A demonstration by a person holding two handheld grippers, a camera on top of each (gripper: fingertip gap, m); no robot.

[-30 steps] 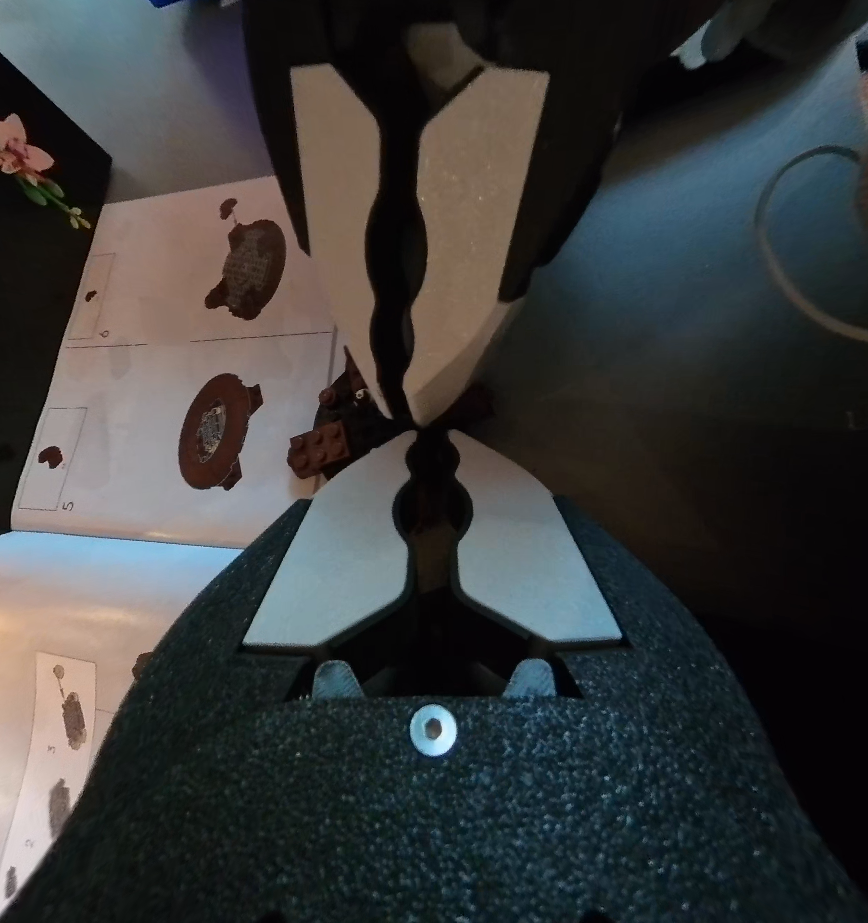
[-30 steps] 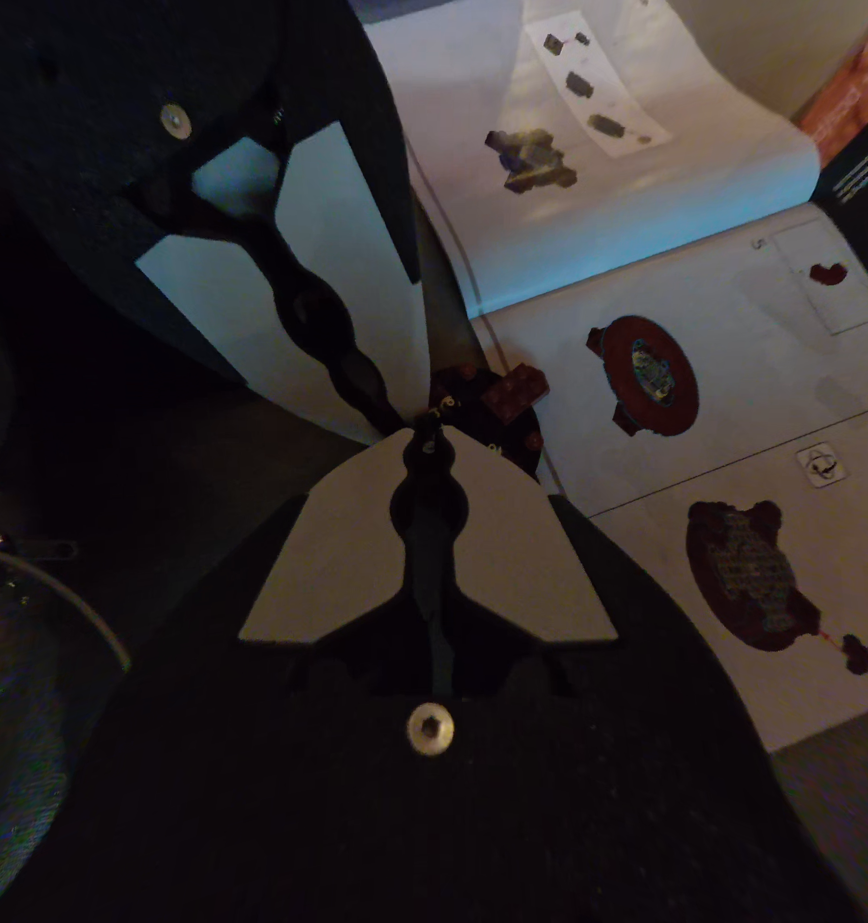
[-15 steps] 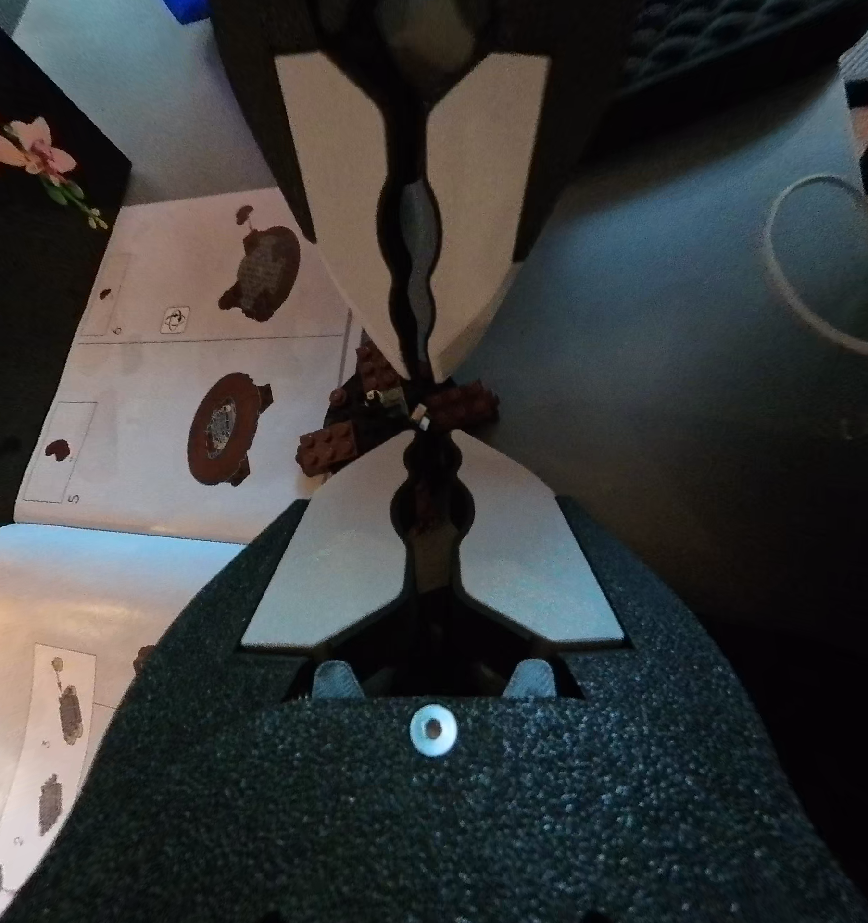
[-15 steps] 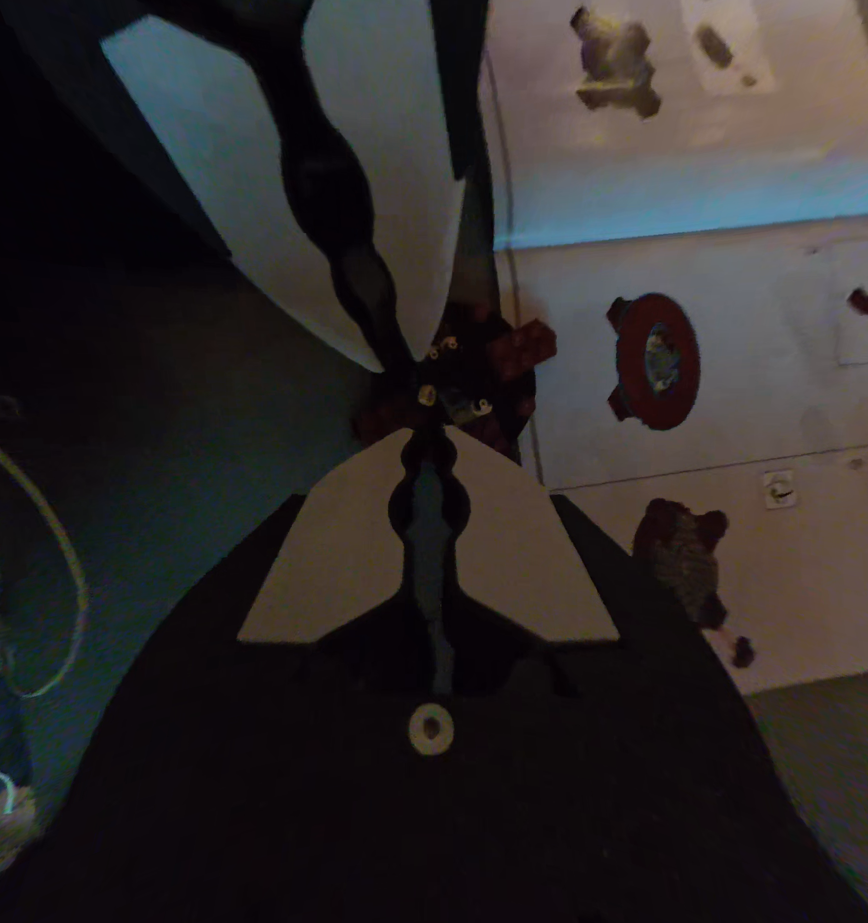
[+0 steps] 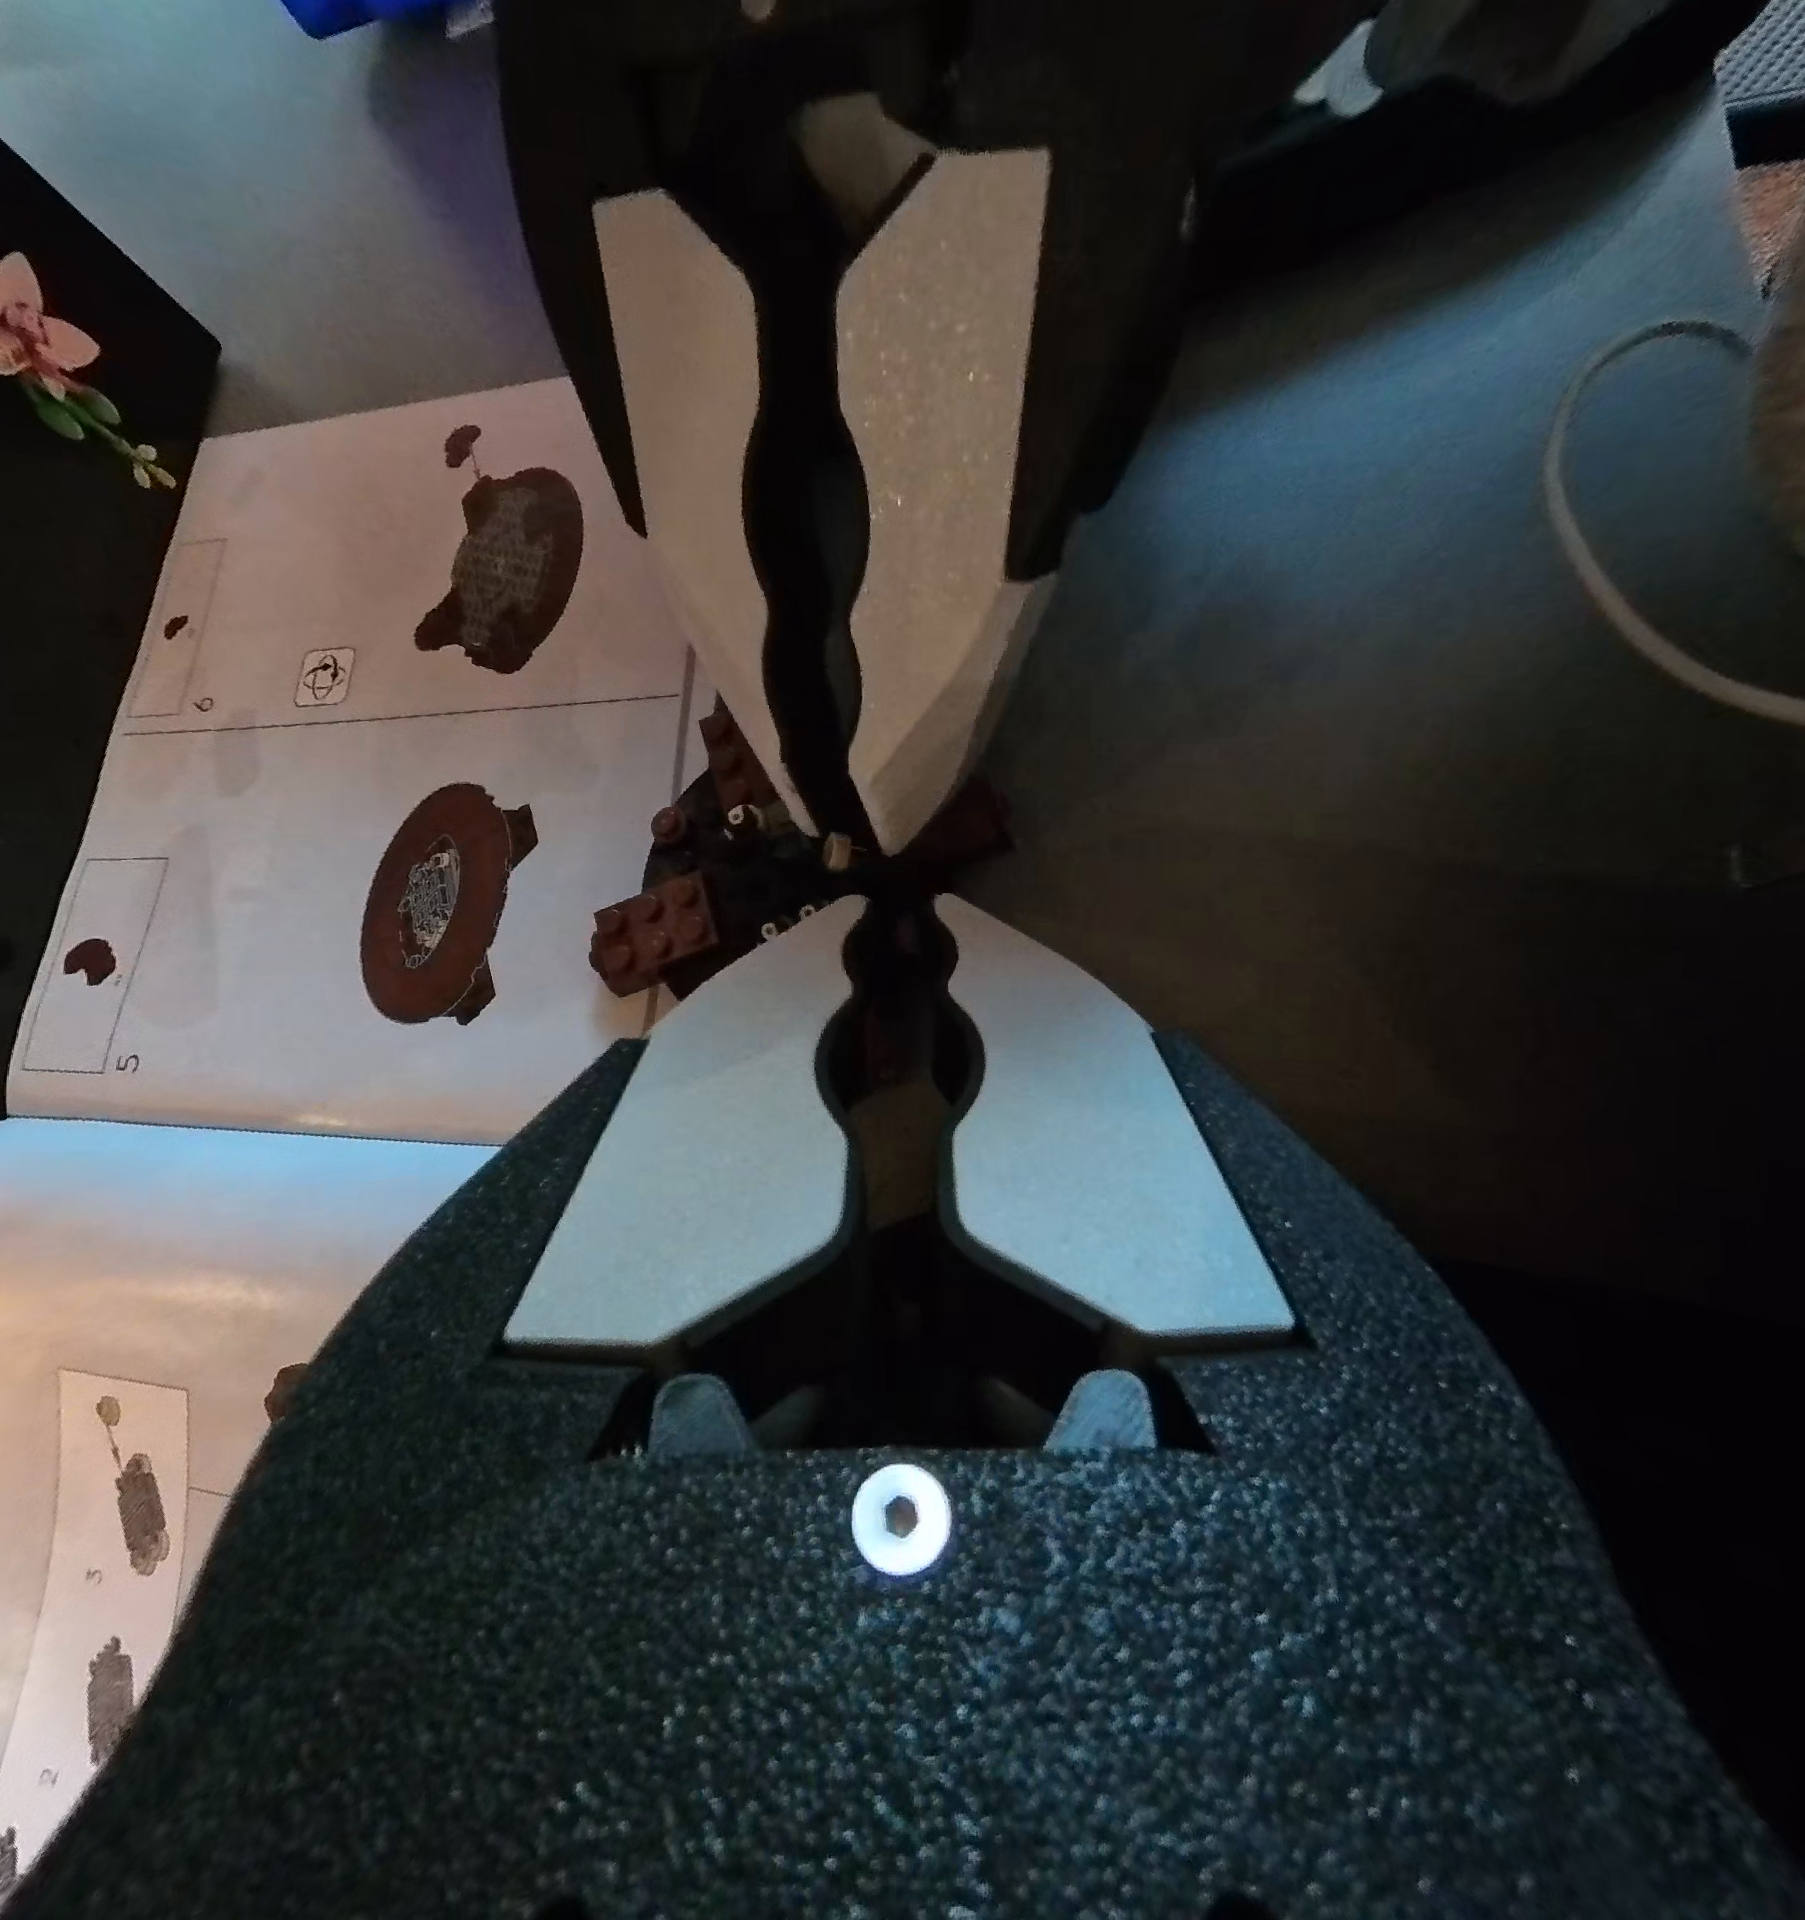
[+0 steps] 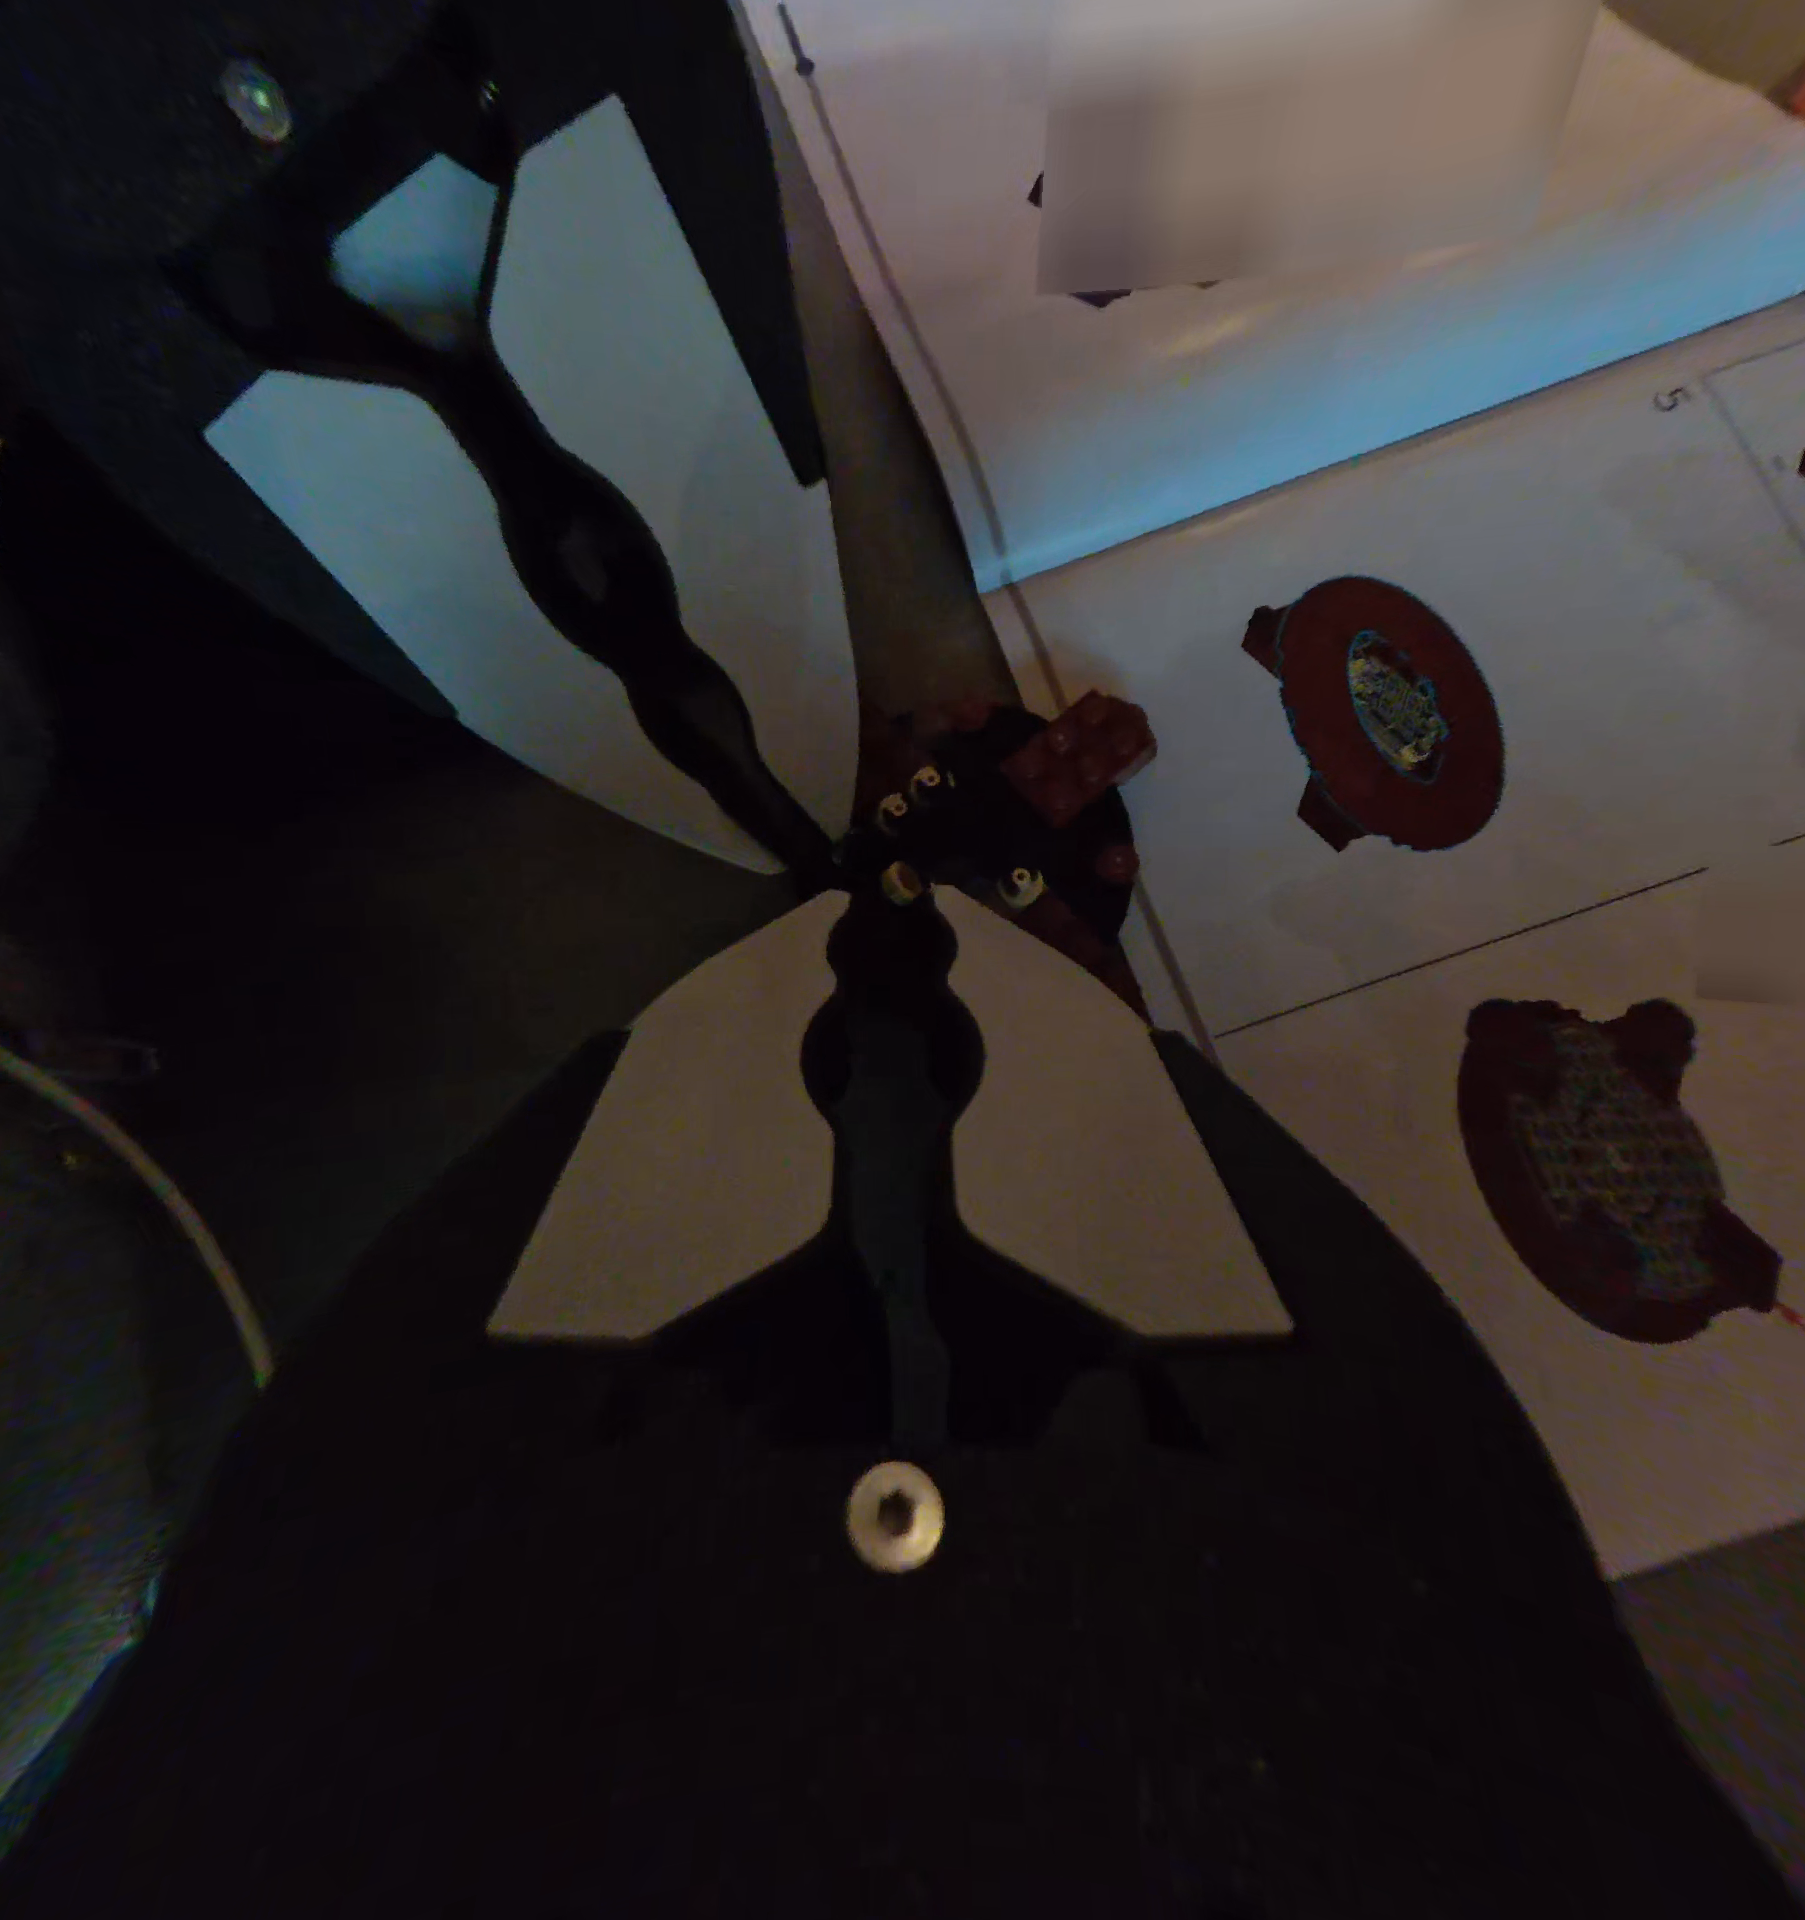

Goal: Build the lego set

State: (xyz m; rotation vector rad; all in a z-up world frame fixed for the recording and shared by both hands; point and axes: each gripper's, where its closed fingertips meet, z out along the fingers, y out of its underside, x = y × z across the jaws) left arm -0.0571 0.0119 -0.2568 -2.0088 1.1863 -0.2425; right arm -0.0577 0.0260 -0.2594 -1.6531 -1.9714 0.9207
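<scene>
Where the two pairs of fingertips meet sits a small dark round brick assembly (image 5: 763, 883), a black disc with dark red-brown bricks around its rim and a few pale studs on top; it lies on the dark table (image 5: 1397, 727), its far side overlapping the edge of an open instruction booklet (image 5: 358, 790). One red-brown studded brick (image 5: 659, 930) juts from the disc toward the booklet page. A tiny tan round stud piece (image 6: 900, 883) shows right at the tips of the right gripper (image 6: 893, 894), whose fingers are drawn almost together about it, though the dim light leaves it unclear whether the pads press on it. The left gripper (image 5: 893, 914) comes in from the opposite side, its fingers also nearly together over the disc's near rim with something dark red between them; whether it is truly clamped cannot be told. Printed build steps of a round brown model fill the booklet pages. Beyond the booklet lies a black box (image 5: 36, 520) with a pink orchid printed on it, and a thin pale cable (image 5: 1604, 582) loops across the table on the other side.
</scene>
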